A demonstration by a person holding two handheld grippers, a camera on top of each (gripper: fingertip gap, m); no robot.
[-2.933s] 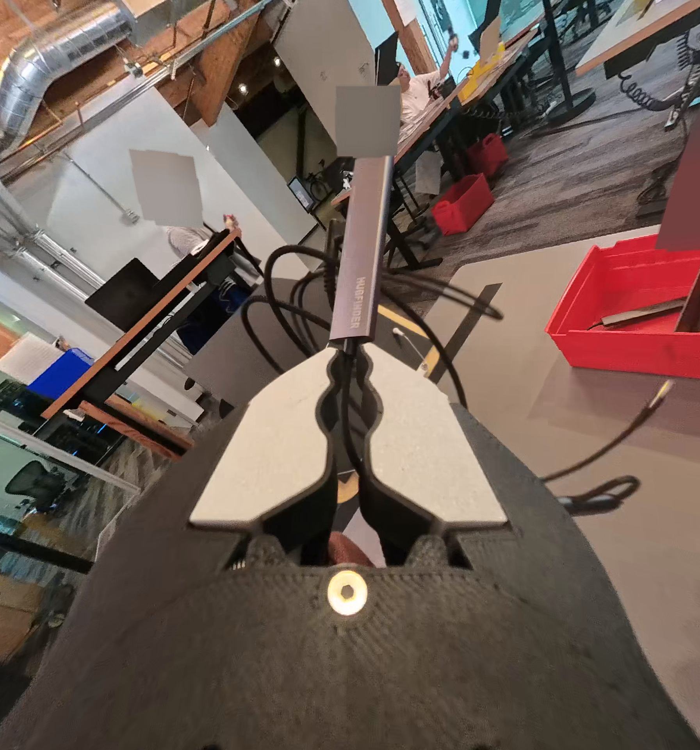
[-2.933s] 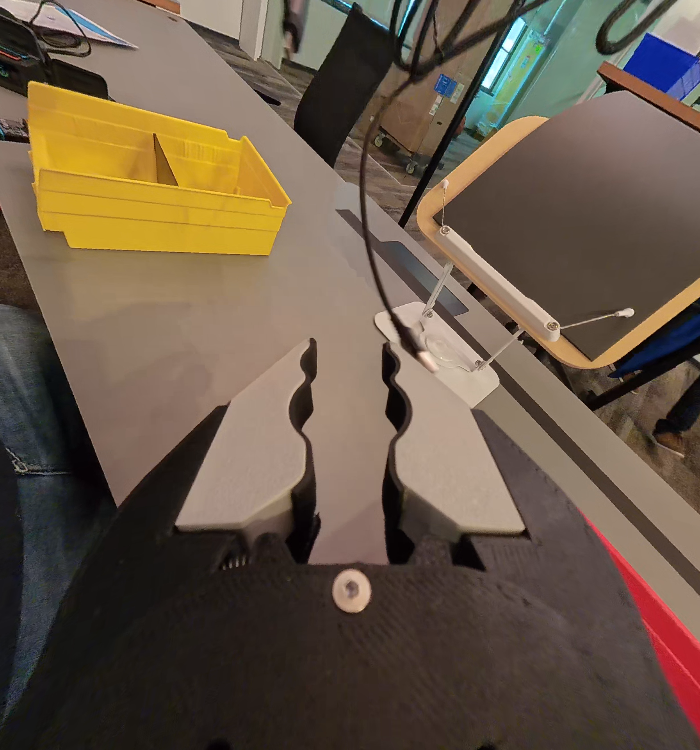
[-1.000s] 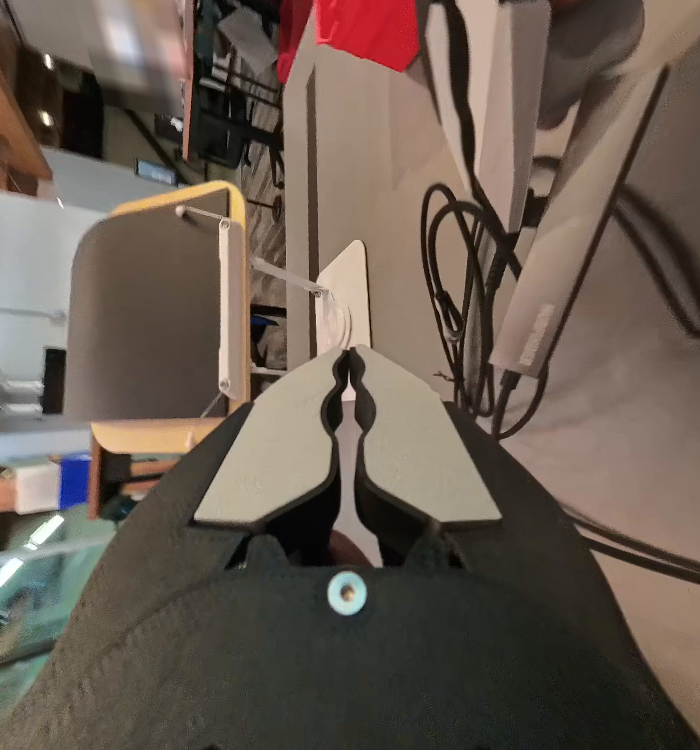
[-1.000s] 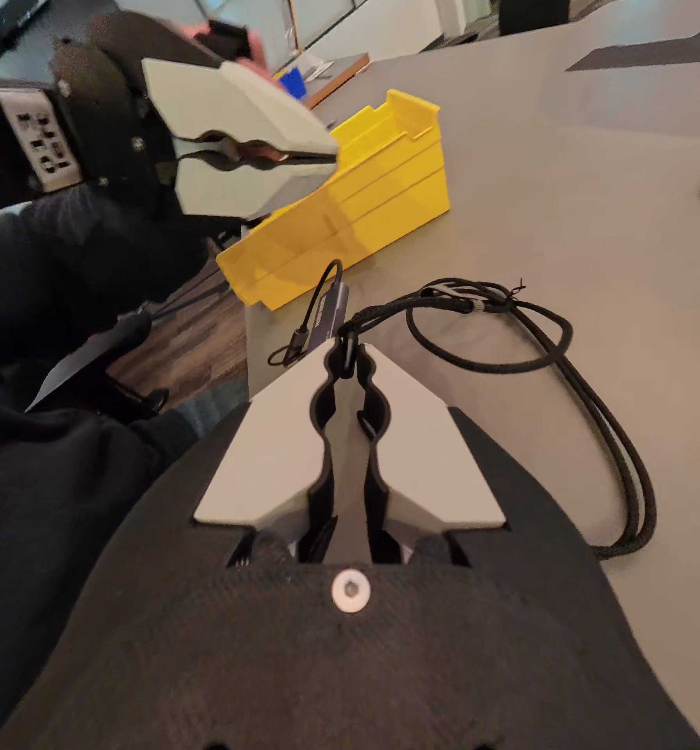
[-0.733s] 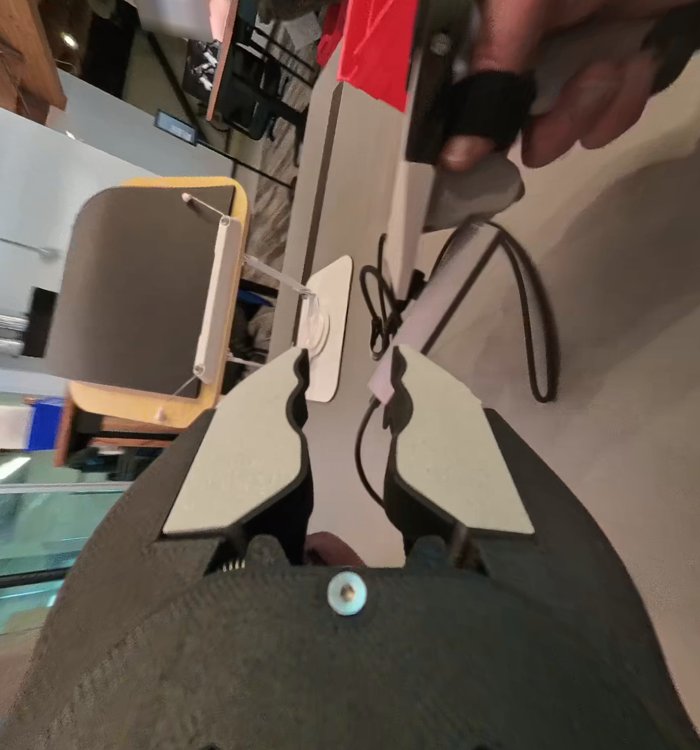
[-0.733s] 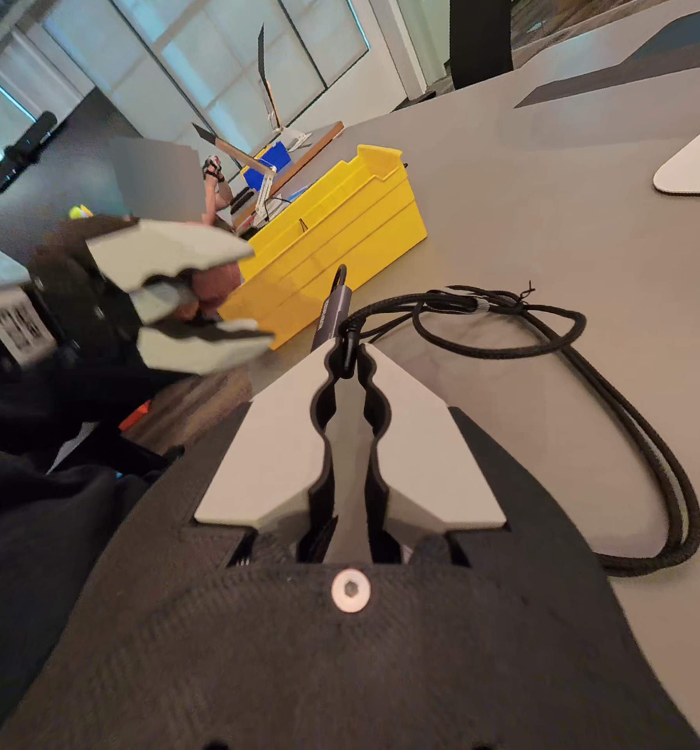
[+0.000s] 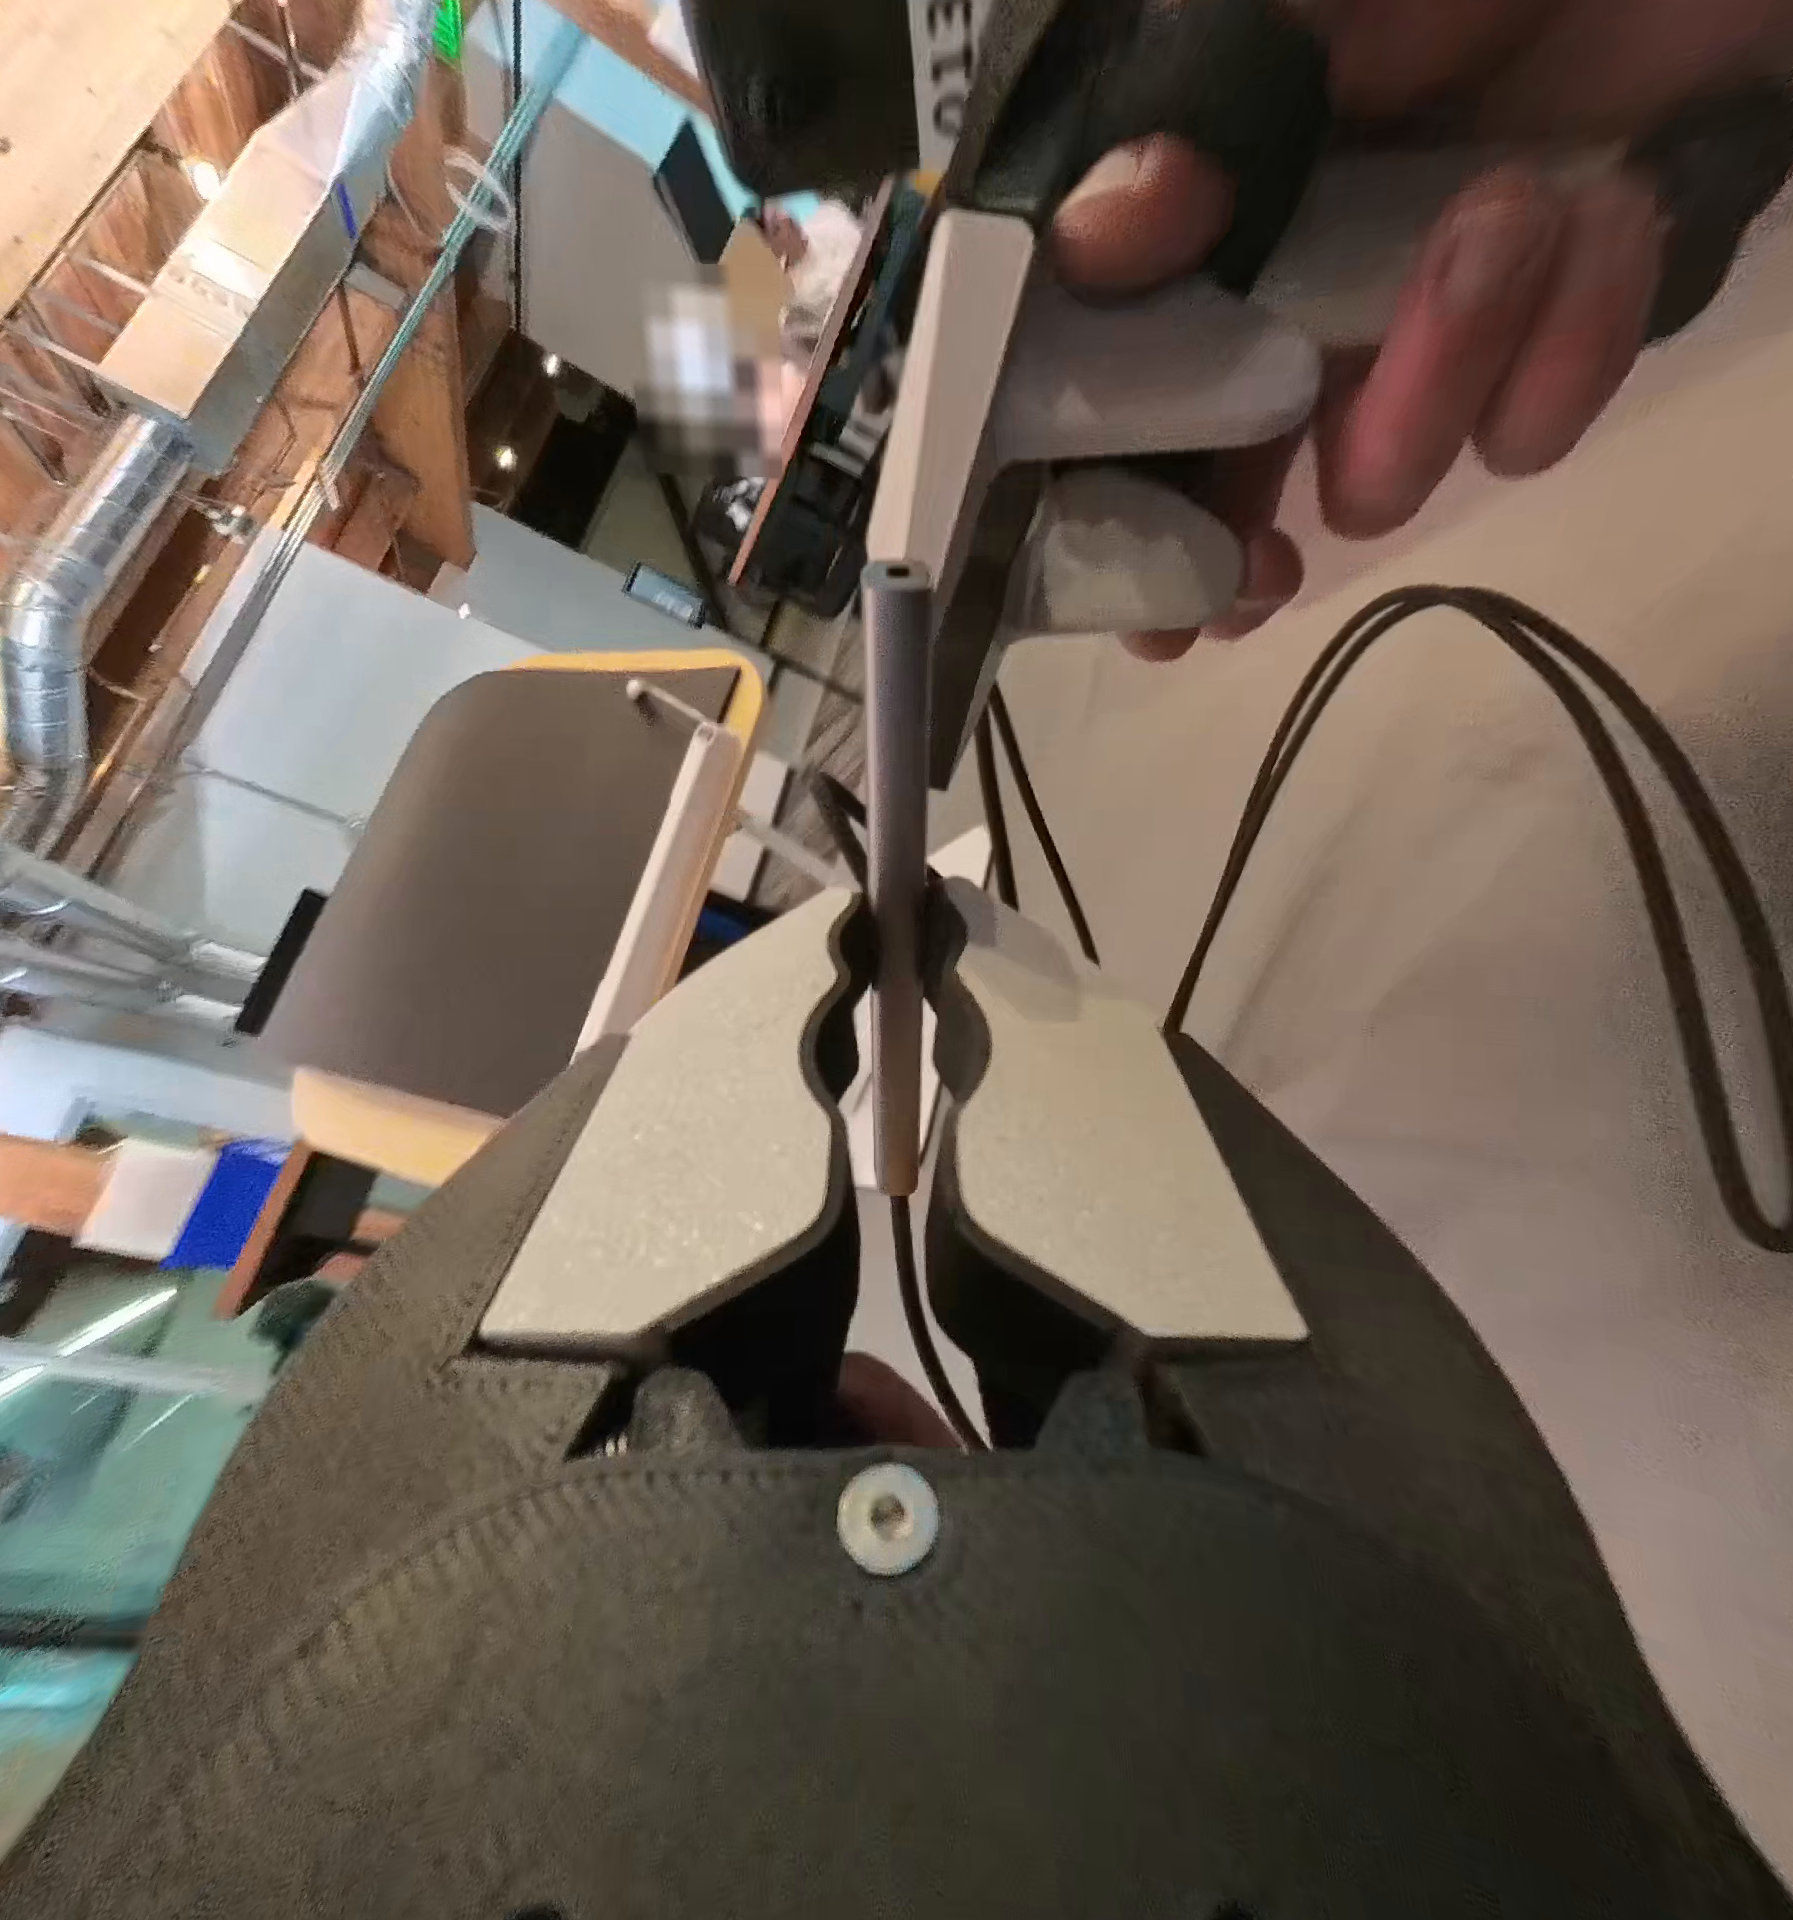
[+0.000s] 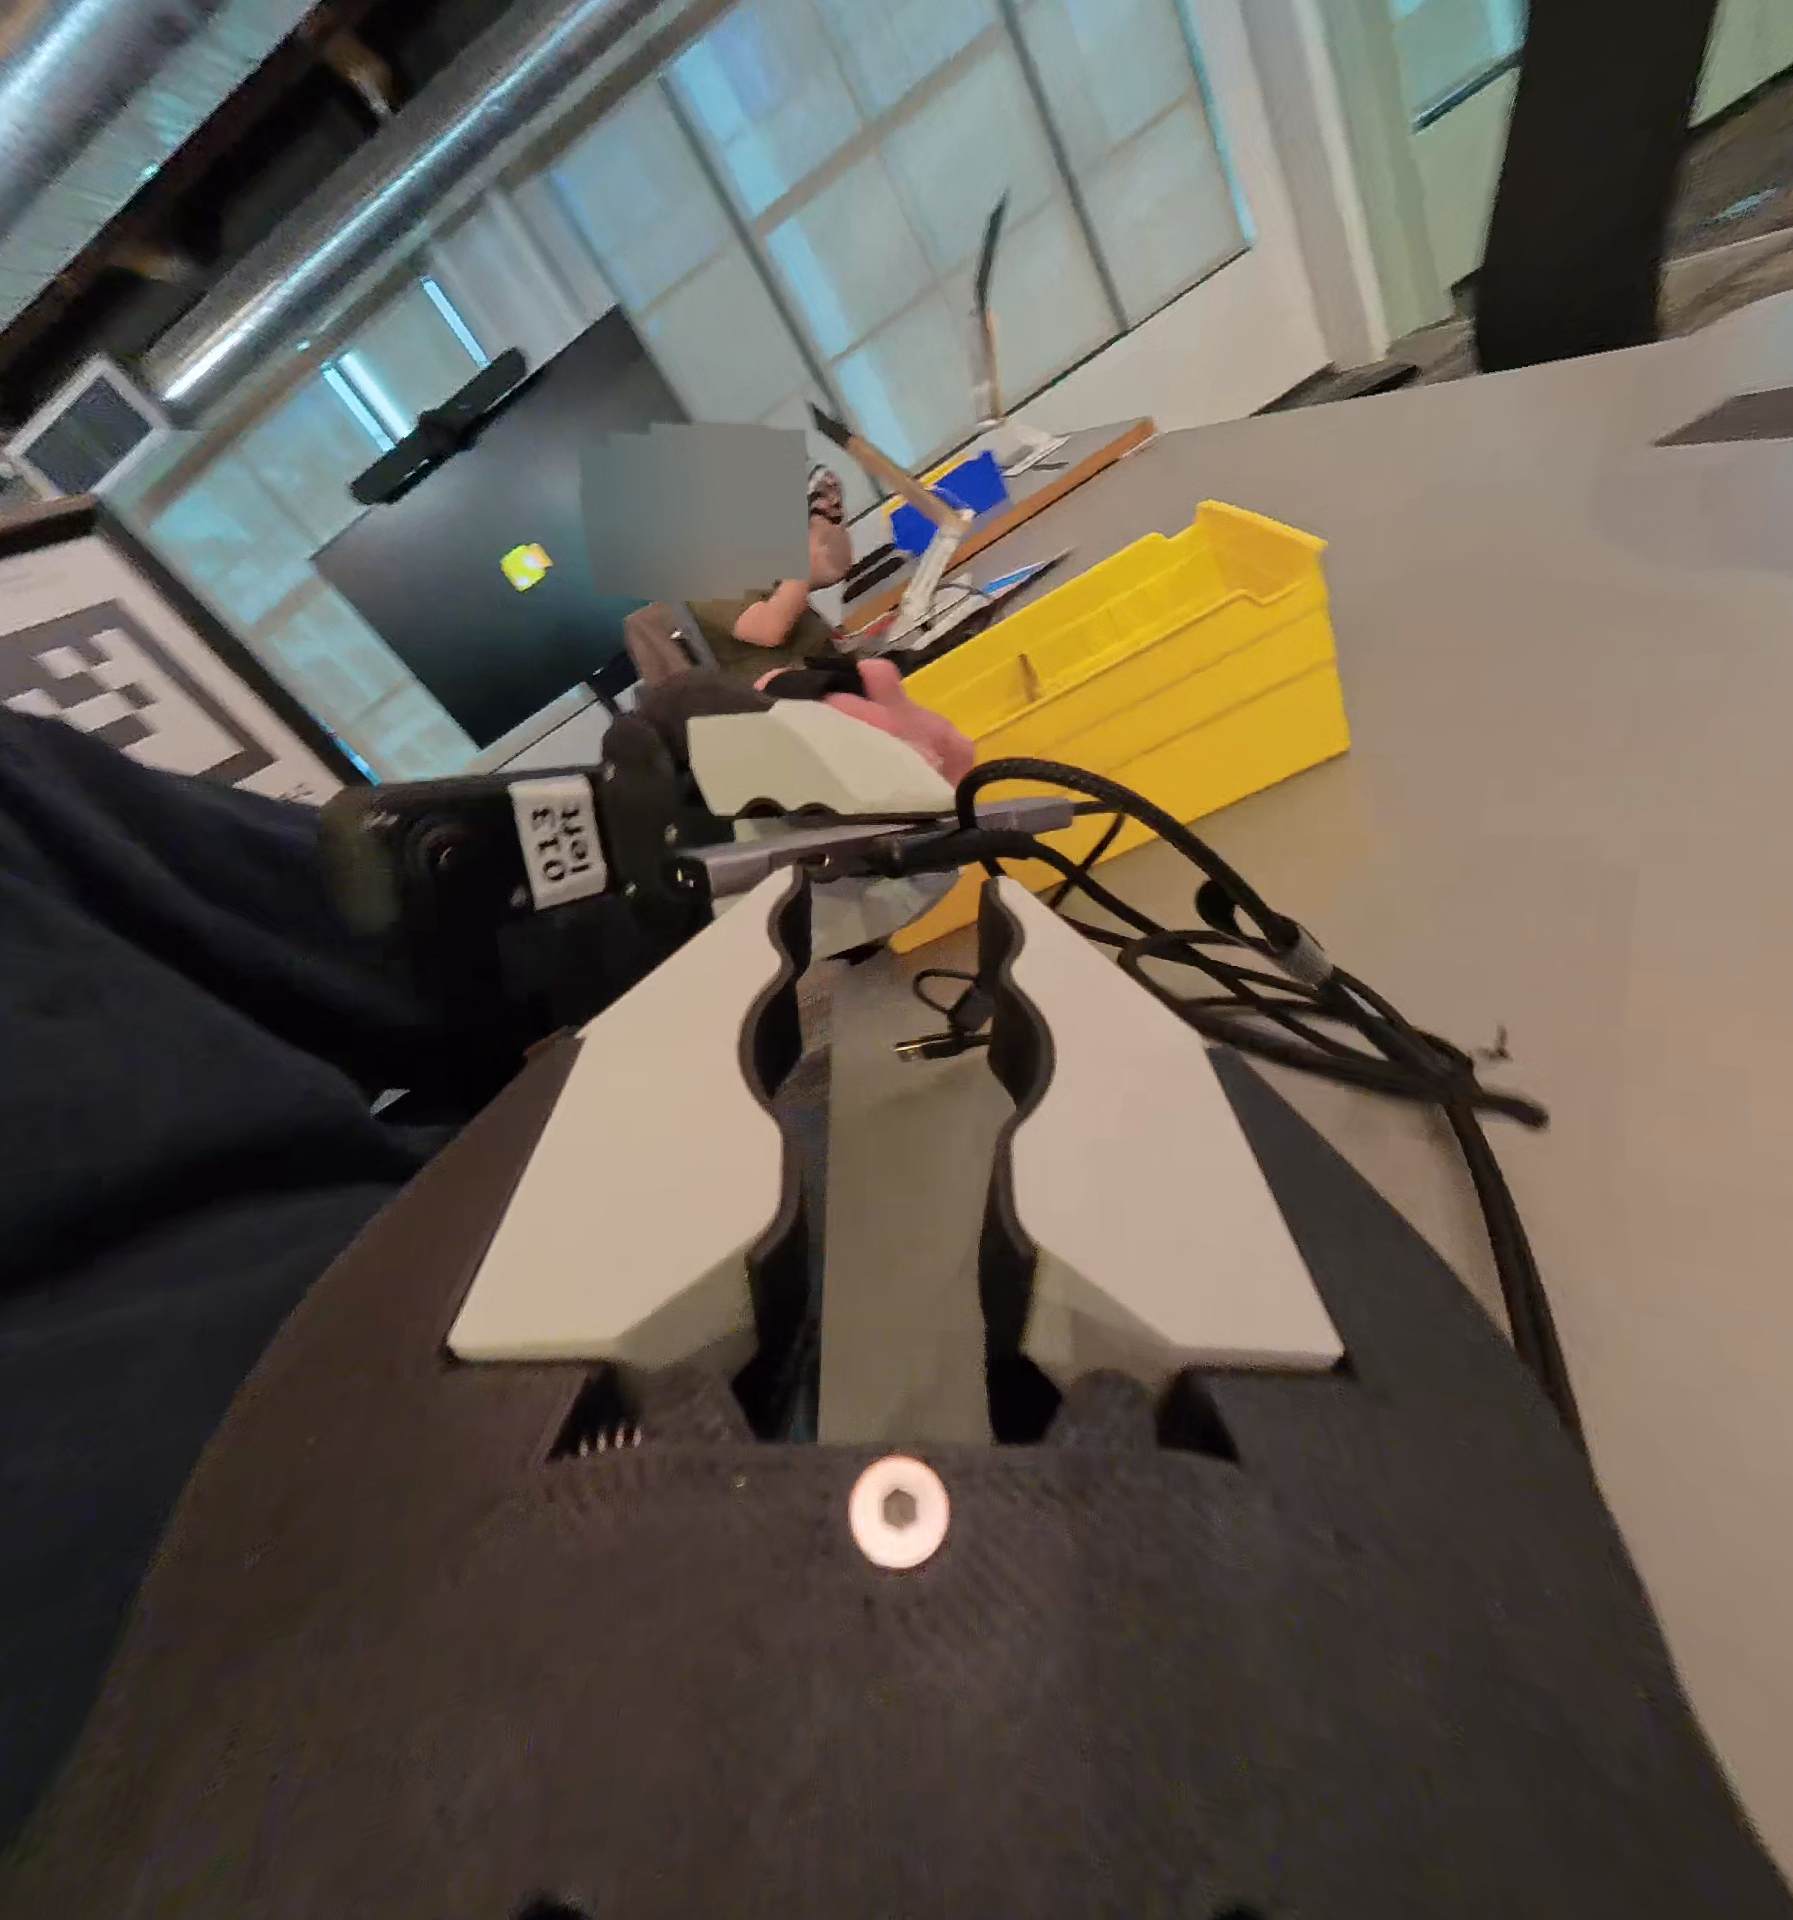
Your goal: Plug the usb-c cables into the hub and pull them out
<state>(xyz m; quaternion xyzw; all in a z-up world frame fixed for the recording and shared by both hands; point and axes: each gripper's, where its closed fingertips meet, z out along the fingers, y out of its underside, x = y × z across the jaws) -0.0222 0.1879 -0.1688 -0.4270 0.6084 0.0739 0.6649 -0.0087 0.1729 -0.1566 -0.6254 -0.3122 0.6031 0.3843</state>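
We see our left gripper (image 7: pixel 897 925) clamped on the slim grey usb-c hub (image 7: pixel 894 831), lifted above the grey table (image 8: pixel 1598 727). Our right gripper (image 8: pixel 892 904) hangs open just beside the hub, apparently empty; black usb-c cables (image 8: pixel 1287 997) trail from the hub.

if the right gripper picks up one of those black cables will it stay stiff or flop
Probably flop: the black cables lie in loose tangled loops on the table, and one droops from the hub. Likely light. The open right gripper may drag neighbouring strands along.
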